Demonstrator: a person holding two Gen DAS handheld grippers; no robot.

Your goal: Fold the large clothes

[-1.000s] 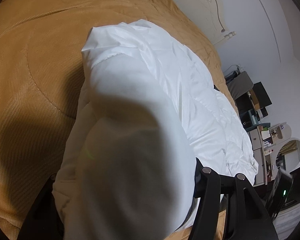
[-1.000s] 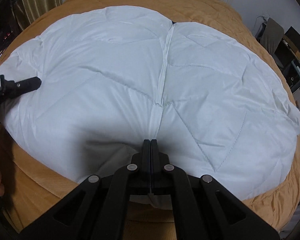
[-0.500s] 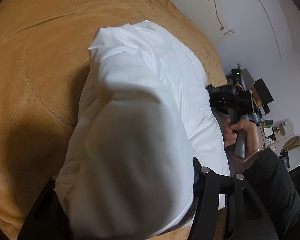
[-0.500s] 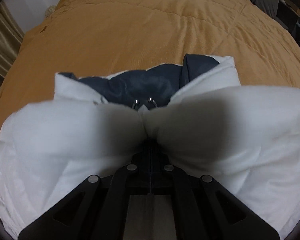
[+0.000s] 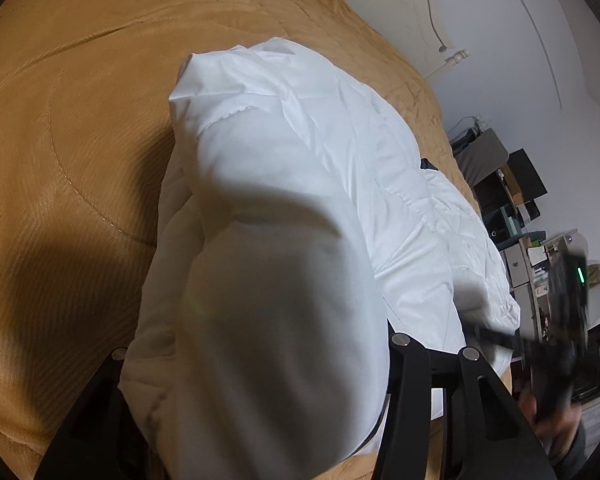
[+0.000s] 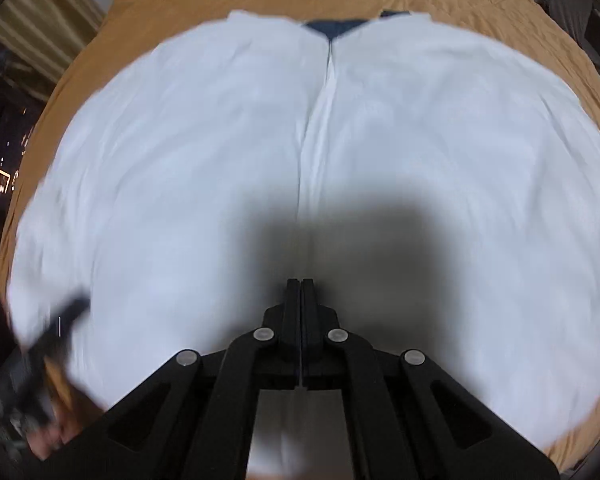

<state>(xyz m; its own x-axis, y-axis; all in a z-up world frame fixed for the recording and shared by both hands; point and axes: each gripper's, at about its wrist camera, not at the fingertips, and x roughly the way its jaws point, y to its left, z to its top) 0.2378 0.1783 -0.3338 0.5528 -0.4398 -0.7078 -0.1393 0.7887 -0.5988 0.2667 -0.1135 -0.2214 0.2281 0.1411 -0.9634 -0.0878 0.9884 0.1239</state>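
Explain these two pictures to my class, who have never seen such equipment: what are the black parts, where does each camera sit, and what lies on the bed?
There is no robot here. A person holds a two-fingered claw in each hand, and a wide-angle camera on each looks along its fingers. One picture comes from the left claw, the other from the right claw. A white padded jacket with a dark lining lies on the bed's ochre cover. The left claw's jaws are closing on a bunched part of the jacket, which bulges between them. The right claw is shut and empty, over the jacket.
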